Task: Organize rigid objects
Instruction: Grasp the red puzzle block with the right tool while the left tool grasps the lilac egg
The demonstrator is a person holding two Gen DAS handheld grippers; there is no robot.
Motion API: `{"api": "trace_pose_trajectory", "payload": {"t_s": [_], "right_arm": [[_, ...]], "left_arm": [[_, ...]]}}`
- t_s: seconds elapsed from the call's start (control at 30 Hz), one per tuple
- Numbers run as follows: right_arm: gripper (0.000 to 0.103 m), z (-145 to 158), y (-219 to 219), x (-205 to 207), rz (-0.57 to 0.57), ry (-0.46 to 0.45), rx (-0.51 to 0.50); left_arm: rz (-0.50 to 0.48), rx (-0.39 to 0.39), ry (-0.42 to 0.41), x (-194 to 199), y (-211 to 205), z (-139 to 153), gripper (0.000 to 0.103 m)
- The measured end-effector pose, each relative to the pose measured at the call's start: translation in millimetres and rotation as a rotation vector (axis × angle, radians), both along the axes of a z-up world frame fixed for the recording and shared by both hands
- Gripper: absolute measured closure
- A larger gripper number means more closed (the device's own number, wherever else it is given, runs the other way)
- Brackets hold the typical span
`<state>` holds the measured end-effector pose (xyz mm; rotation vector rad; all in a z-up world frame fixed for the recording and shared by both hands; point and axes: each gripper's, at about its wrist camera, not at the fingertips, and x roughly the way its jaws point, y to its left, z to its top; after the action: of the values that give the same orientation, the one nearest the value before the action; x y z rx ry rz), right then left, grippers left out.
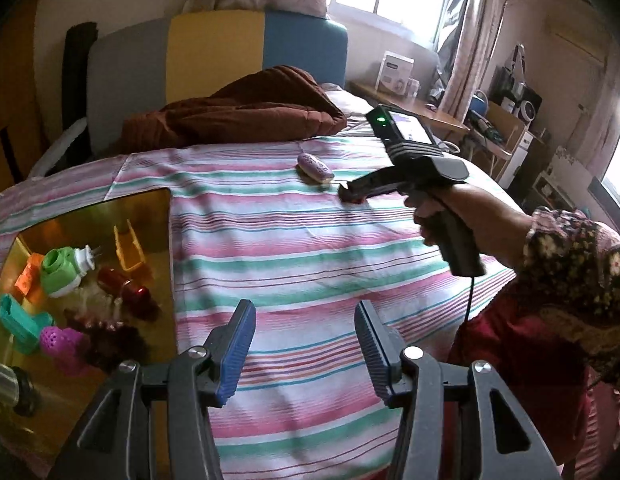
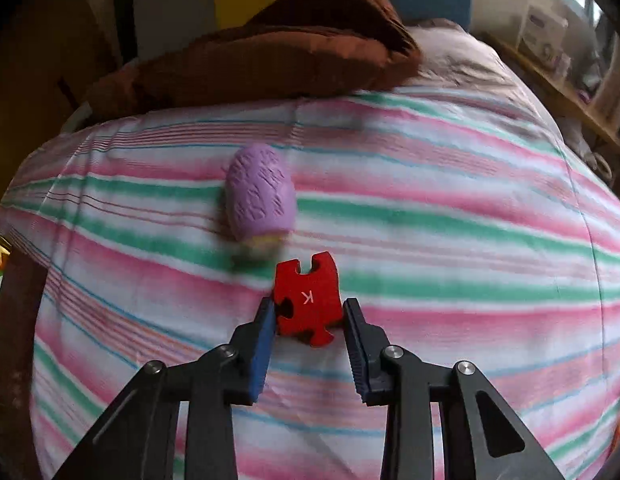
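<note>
red puzzle piece [image 2: 307, 300] between right tool [image 2: 310, 312] pads

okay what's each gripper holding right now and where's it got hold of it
The right gripper is shut on the red puzzle piece, pinching its near half by the two side edges. The left gripper is open and holds nothing.

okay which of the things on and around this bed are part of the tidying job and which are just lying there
Job:
right gripper, shut on red wooden puzzle piece
purple textured oval object
gold tray of sorted toys
open left gripper

Just lying about:
brown quilt
striped sheet
</note>
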<state>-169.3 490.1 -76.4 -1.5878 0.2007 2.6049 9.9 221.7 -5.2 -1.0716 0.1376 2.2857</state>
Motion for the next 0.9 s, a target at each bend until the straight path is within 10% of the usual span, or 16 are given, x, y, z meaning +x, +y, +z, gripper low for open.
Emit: {"api": "trace_pose_trajectory", "payload": {"t_s": [0.5,0.9], "right_arm": [[0.068,0.1,52.0,52.6,-0.178,0.002,-0.139],[0.068,2.3,64.5,55.3,-0.218,-0.021,-0.206]], "left_arm": [[0.071,-0.012,-0.123,-104.9,102.7,-2.3,0.047],[0.161,-0.195,-0.121,-199.9,198.8,-56.3,0.046]]}}
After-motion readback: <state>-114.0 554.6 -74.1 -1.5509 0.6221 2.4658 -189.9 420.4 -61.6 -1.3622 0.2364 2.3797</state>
